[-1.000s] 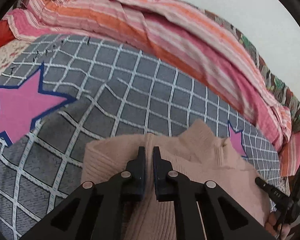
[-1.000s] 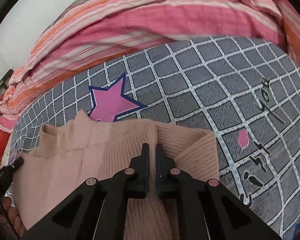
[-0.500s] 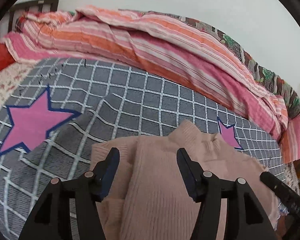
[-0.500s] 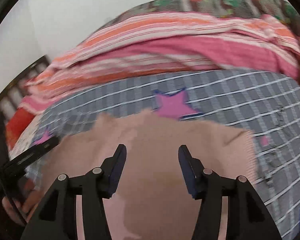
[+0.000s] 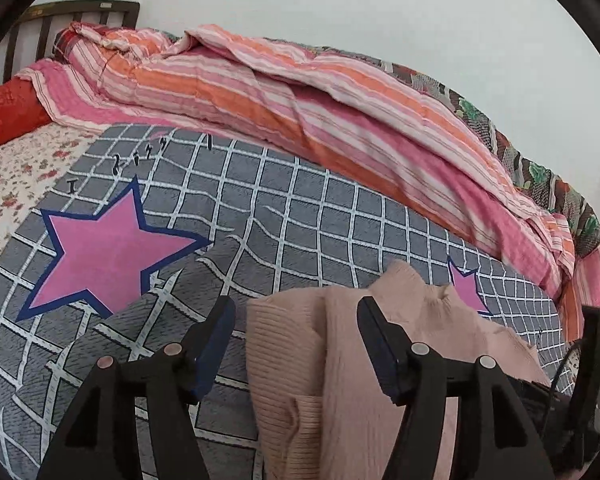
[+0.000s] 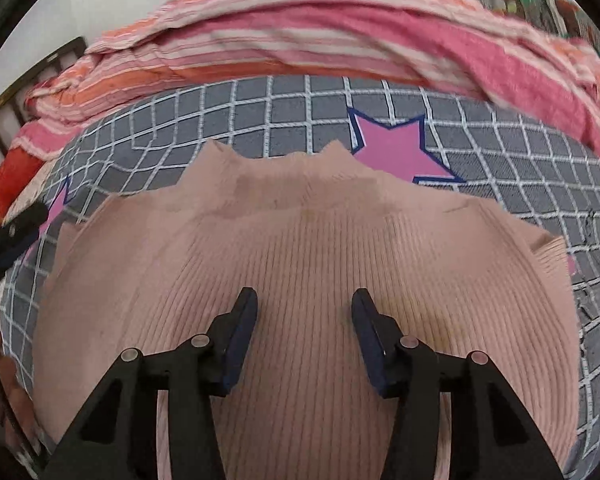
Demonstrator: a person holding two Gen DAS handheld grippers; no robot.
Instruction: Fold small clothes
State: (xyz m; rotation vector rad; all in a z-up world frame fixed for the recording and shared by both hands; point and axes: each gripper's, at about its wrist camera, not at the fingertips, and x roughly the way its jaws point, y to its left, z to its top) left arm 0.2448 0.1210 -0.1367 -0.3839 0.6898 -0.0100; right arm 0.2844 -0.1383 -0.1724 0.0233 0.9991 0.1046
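both sets of tongs have let go. a second ago each pair was pinched shut on the pink ribbed sweater point(image 6: 308, 280); now the left tongs point(image 5: 296, 328) stand spread with only the sweater's folded side edge lying loose between them, no pad pressing on it, and the right tongs point(image 6: 304, 316) stand spread above the sweater's broad middle, having narrowed slightly again in the last half second with nothing caught between them.

the sweater lies flat on the grey checked bedspread point(image 5: 300, 208), collar on the far side of the tongs. in the left wrist view one side is turned in over the body, just ahead of the left tongs. beyond it runs the striped quilt point(image 5: 300, 92).

so one fold looks set down and released. judging from this, the next grip likely needs a fresh hold, probably the near hem, though the other edge may want tucking first.
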